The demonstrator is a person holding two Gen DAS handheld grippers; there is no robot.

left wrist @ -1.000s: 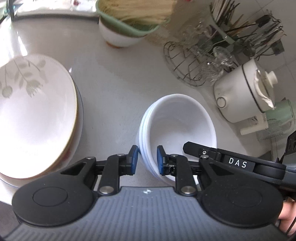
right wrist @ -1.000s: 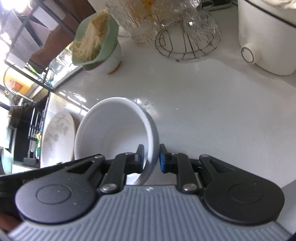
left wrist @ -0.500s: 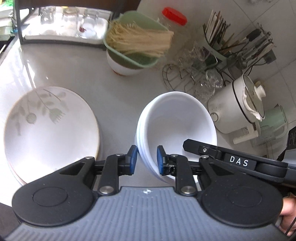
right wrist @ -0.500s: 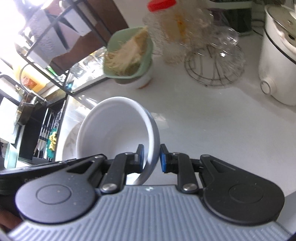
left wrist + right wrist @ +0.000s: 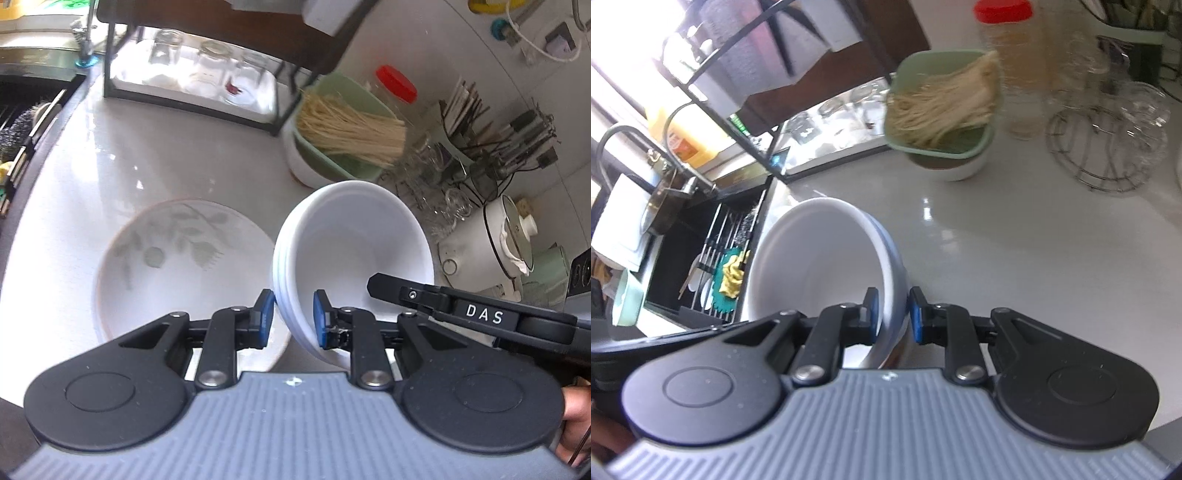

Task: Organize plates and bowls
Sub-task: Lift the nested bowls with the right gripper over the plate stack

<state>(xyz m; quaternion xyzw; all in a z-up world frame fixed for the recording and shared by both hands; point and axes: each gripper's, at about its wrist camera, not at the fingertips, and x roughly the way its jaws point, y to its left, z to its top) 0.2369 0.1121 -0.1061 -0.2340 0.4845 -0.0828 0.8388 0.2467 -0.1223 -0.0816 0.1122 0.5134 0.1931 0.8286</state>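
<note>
A stack of white bowls hangs in the air, tilted, held from both sides. My left gripper is shut on the stack's near-left rim. My right gripper is shut on the opposite rim of the bowl stack; its finger also shows in the left wrist view. A stack of plates with a grey leaf pattern lies on the white counter, below and left of the bowls.
A green tray of dry noodles sits on a white bowl at the back. A wire rack with glasses, a utensil holder and a white cooker stand right. A sink lies left, a shelf rack behind.
Both grippers have lifted the bowl stack up off the counter. The counter, plates and noodle tray now look farther away and lower in both views.
</note>
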